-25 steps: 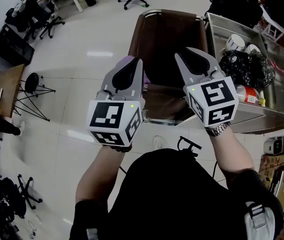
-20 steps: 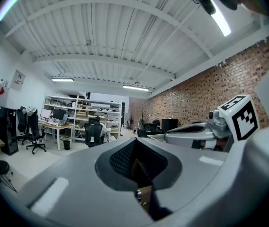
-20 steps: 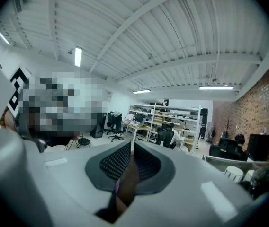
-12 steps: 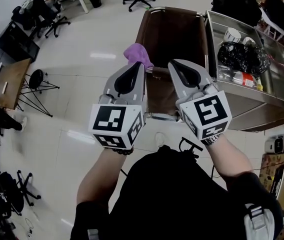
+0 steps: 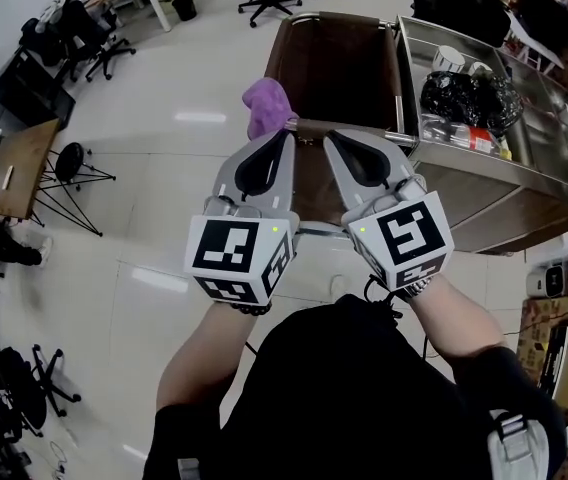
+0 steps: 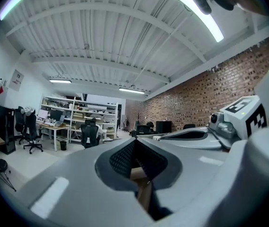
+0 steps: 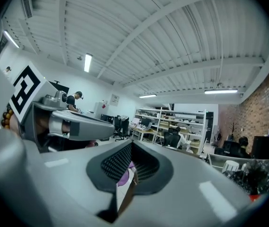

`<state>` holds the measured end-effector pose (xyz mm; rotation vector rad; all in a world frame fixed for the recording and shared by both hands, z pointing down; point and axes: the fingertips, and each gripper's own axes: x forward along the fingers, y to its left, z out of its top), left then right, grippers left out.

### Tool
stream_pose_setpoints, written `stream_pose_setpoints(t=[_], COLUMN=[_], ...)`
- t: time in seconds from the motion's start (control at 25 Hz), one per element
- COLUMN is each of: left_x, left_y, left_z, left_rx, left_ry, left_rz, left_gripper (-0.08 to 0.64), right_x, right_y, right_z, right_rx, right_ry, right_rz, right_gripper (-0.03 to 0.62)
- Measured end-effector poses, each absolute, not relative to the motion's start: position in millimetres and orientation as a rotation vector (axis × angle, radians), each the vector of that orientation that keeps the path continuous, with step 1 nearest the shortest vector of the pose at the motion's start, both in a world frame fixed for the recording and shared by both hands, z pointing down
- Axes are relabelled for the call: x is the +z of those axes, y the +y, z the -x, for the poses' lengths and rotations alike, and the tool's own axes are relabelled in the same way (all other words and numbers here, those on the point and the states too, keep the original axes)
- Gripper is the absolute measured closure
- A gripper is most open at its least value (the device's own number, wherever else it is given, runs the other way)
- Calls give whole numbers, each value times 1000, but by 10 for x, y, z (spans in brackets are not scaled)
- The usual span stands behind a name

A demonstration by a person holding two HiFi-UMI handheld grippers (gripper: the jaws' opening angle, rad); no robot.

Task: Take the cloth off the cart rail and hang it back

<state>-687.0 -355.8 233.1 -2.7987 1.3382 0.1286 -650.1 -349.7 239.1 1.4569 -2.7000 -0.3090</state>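
A purple cloth [image 5: 267,104] hangs bunched over the left rail of the brown cart [image 5: 339,63], near its front corner. My left gripper [image 5: 287,138] is shut with nothing in it, and its tips are just below and right of the cloth, apart from it. Close beside it, my right gripper [image 5: 330,138] is also shut and empty, over the cart's near end rail [image 5: 359,133]. In the right gripper view a bit of the purple cloth [image 7: 123,176] shows beyond the shut right gripper [image 7: 132,144]. The left gripper view shows the shut left gripper [image 6: 135,141] pointing across the room.
A steel trolley [image 5: 524,183] stands against the cart's right side, holding a black bag [image 5: 469,98], white cups [image 5: 449,58] and other items. To the left are a stool [image 5: 64,158], a wooden desk [image 5: 9,173] and office chairs [image 5: 89,28] on the pale floor.
The right gripper's jaws, open a second ago, have closed. Both grippers have drawn together over the cart's near end, and the purple cloth has come fully into view.
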Motion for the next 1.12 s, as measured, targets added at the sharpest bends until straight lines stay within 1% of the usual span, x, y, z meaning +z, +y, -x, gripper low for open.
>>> stream_pose_setpoints(t=[0.16,0.56,0.92,1.04,1.12], left_x=[2344,2442,2626,2649,2669], left_y=[-3381,-3137,-3115,-3104,-3095], left_z=[6784,6386,6188,6148,6124], left_rx=[126,120,98,90,84], left_ry=[1325,1375,1433,1444,1449], left_rz=[2776,2730,2708,2696,2690], left_gripper=[563,563,563,563,563], right_x=[2410,2433,2581,2579,2669], right_y=[-3321,-3056,-2986,-2991,-2952], right_z=[6467,6107,5907,5898,5878], right_rx=[-333,-372,-256,-324,-198], right_ry=[-2711,-2760,-2765,-2799,-2768], right_rz=[-1451,-1374,-1320,-1295,-1293], right_gripper=[592,592,592,592,592])
